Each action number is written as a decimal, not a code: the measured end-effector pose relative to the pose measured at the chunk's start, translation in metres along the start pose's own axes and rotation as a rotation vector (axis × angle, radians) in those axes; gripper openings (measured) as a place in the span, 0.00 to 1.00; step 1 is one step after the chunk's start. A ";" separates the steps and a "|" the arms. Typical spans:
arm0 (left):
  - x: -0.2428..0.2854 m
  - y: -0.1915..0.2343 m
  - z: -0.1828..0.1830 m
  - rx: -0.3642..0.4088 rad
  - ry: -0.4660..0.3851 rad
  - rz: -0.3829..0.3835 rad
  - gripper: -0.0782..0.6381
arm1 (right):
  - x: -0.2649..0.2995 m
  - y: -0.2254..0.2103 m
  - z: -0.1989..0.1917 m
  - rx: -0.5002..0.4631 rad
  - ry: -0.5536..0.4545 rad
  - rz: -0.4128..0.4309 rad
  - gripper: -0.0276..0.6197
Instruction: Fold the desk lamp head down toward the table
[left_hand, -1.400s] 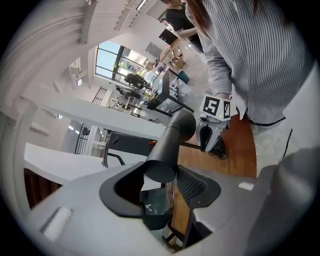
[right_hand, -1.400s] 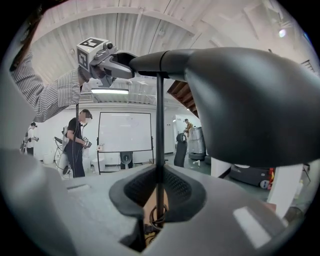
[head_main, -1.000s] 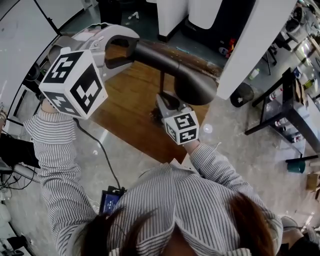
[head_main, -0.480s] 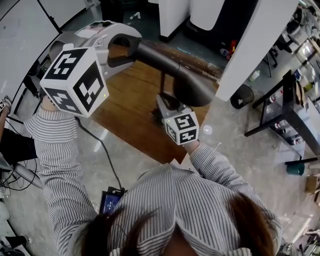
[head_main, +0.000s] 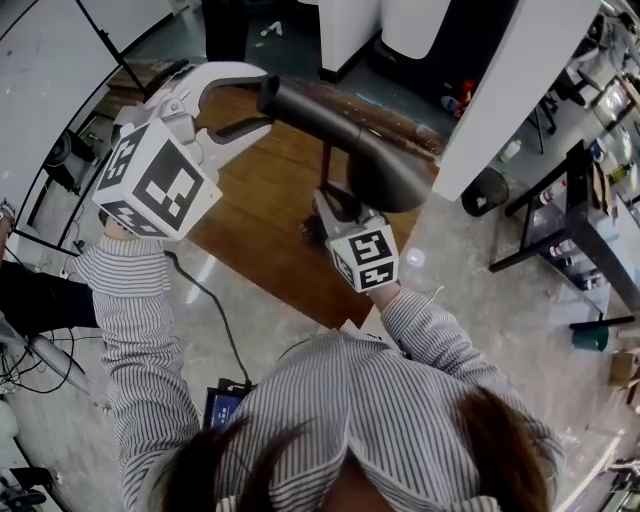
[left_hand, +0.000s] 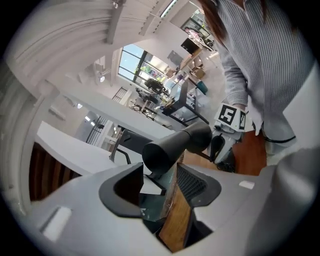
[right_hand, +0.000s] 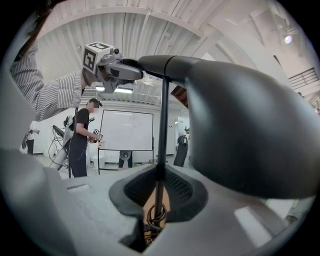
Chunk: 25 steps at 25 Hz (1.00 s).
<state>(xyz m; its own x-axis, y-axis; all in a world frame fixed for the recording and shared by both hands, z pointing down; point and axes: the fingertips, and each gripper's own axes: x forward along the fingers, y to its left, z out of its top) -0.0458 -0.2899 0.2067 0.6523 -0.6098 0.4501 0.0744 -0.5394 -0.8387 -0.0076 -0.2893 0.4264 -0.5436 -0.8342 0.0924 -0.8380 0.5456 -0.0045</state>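
1. My left gripper (left_hand: 160, 180) has its jaws released, and they have just opened a little wider. The tail end of the lamp head (left_hand: 172, 147) sits between the tips, untouched.
2. My right gripper (right_hand: 158, 192) holds its jaws apart around the thin pole (right_hand: 162, 125). Wood shows on both sides of the pole, so I judge there is no squeeze.
3. The lamp head lies level atop the pole, well above the table (head_main: 255, 225). I judge the folding has not yet begun.
4. Next, I judge, the left jaws must close on the tail and tip it so the shade (head_main: 390, 175) swings down.
5. Only the head view shows both grippers over the table. Only the right gripper view shows a person (right_hand: 80, 135) beside a whiteboard (right_hand: 127, 130).
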 end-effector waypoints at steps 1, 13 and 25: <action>0.000 0.001 -0.003 -0.035 -0.008 0.032 0.41 | -0.001 0.000 0.001 0.005 -0.005 -0.004 0.11; 0.014 -0.085 -0.014 -0.563 -0.230 0.130 0.39 | -0.030 0.006 -0.002 0.050 -0.030 0.011 0.11; 0.054 -0.188 0.012 -1.009 -0.333 0.138 0.19 | -0.079 0.005 -0.005 0.096 -0.025 0.004 0.05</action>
<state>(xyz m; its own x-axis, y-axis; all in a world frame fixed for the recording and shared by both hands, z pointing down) -0.0156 -0.2147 0.3854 0.7918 -0.5954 0.1360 -0.5742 -0.8016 -0.1664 0.0316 -0.2205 0.4240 -0.5469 -0.8345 0.0678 -0.8359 0.5397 -0.1002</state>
